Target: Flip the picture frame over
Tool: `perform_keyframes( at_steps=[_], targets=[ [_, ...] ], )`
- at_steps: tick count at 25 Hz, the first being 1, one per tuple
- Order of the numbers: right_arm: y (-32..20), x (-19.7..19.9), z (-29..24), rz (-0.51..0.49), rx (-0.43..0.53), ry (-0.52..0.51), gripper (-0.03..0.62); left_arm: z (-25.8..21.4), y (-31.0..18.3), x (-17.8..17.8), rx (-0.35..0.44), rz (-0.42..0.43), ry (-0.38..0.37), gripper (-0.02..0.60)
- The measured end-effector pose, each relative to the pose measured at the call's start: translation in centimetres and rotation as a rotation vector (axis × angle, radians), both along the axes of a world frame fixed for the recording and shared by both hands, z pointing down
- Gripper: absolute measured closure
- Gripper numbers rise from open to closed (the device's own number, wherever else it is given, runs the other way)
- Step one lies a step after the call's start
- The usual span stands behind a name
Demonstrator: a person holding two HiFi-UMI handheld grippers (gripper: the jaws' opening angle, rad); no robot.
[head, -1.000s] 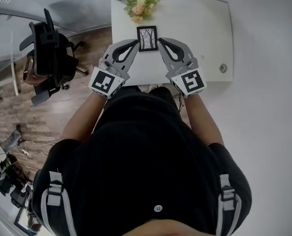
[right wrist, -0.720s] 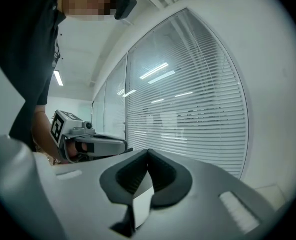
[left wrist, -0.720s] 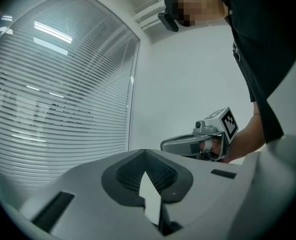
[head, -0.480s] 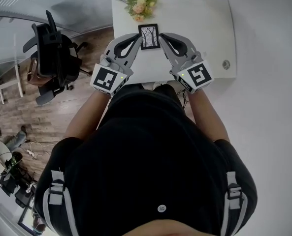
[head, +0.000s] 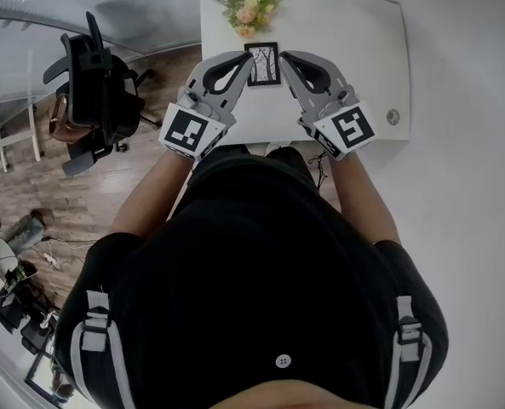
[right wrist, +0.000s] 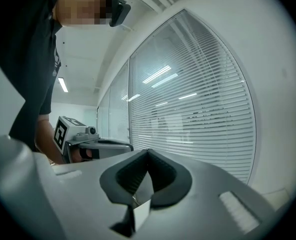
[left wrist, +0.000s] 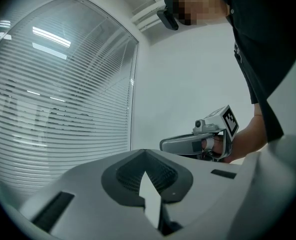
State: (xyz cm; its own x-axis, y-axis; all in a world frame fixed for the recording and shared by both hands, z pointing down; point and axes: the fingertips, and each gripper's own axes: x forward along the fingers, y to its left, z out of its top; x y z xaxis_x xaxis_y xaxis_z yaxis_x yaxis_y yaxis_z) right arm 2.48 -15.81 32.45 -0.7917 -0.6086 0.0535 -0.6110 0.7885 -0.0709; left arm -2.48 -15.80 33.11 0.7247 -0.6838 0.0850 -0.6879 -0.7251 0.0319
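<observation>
Picture frame [head: 262, 64] (print up), flanked by left gripper [head: 249, 57], right gripper [head: 283, 56], fingers closed

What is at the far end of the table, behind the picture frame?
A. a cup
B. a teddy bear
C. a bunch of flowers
C: the head view shows flowers on the table, just past the frame.
</observation>
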Motion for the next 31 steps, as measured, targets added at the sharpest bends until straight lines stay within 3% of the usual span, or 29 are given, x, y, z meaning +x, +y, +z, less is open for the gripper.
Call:
perform_keyframes(
  at_steps=[25,31],
  targets=[
    [-0.5,0.2,1.4,-0.003,-0.041,0.002,0.585,1.7,-0.4,-0.9,-0.023,-0.017,-0.011,0.580],
    [-0.2,-0.1,1.5,-0.008,-0.037,0.003,0.585,0.6,-0.4,-0.8,0.007,-0.023,0.006,0.580]
  ],
)
